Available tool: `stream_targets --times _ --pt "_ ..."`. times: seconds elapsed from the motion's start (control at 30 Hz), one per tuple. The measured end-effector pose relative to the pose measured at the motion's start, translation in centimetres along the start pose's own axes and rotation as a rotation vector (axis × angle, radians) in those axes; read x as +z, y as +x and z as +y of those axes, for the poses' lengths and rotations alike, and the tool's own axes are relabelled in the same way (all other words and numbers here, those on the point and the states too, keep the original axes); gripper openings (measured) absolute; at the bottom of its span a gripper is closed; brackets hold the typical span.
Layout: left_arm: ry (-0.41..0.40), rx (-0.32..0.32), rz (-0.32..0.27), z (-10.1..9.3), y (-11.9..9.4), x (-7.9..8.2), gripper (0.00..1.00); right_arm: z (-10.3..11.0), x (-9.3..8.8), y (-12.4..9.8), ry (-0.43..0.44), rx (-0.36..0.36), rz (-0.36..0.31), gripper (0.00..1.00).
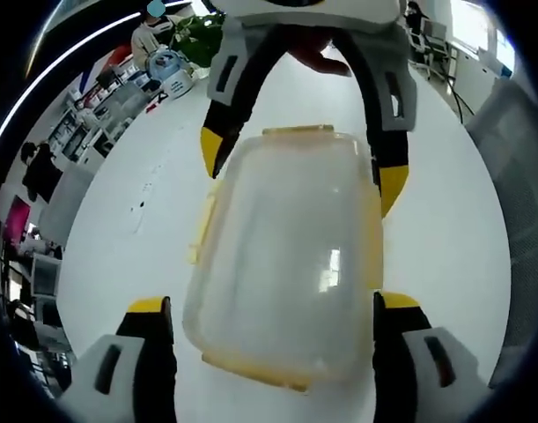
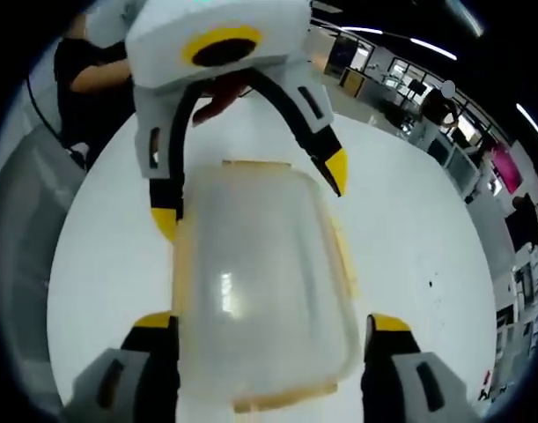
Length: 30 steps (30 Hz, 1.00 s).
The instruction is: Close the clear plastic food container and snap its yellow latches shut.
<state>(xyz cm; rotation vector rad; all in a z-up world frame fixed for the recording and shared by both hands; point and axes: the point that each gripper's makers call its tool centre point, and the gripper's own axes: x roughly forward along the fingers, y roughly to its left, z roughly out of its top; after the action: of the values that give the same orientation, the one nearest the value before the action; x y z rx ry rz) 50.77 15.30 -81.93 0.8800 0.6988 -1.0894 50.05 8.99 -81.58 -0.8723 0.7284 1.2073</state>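
Note:
A clear plastic container [image 1: 286, 256] [image 2: 260, 282] with its lid resting on top lies on a white table [image 1: 119, 220] [image 2: 409, 229]. Yellow latches line its rim; the side latch [image 1: 201, 231] [image 2: 343, 256] sticks outward, and another latch [image 1: 297, 130] sits at one end. My left gripper [image 1: 273, 304] [image 2: 251, 194] is open, its jaws straddling one end of the box. From the opposite end my right gripper [image 1: 301, 167] [image 2: 270, 322], also open, straddles the other end. I see neither jaw pair pressing a latch.
The round table's edge curves close on both sides, with a grey surface [image 1: 524, 203] beyond it. Blue-and-white items [image 1: 167, 70] stand at the table's far edge. A person in black [image 2: 84, 70] is close behind the left gripper; desks and other people fill the background.

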Motion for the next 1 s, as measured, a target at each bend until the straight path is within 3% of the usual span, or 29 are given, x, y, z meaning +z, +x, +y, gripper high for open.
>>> stream_targets --times 0.27,0.53,0.77,0.87,1.0 --pt "-0.050 0.005 -0.010 -1.3 -1.1 -1.1 0.93 0.9 -0.5 -1.5 0.071 -0.028 -0.040 0.87" --pt "-0.157 0.050 -0.053 -2.0 -2.9 -2.0 0.92 2.3 -0.9 -2.8 0.179 -0.068 -0.095 0.87" --pt "-0.211 0.073 -0.050 -3.6 -4.2 -3.2 0.91 3.6 -0.8 -3.7 0.240 -0.104 -0.126 0.87" --pt "-0.248 0.097 -0.085 -4.5 -5.1 -3.1 0.91 4.3 -0.8 -4.3 0.268 -0.130 -0.150 0.87" --pt "-0.249 0.110 -0.088 -5.7 -6.0 -3.6 0.90 5.4 -0.9 -4.9 0.299 -0.147 -0.172 0.88"
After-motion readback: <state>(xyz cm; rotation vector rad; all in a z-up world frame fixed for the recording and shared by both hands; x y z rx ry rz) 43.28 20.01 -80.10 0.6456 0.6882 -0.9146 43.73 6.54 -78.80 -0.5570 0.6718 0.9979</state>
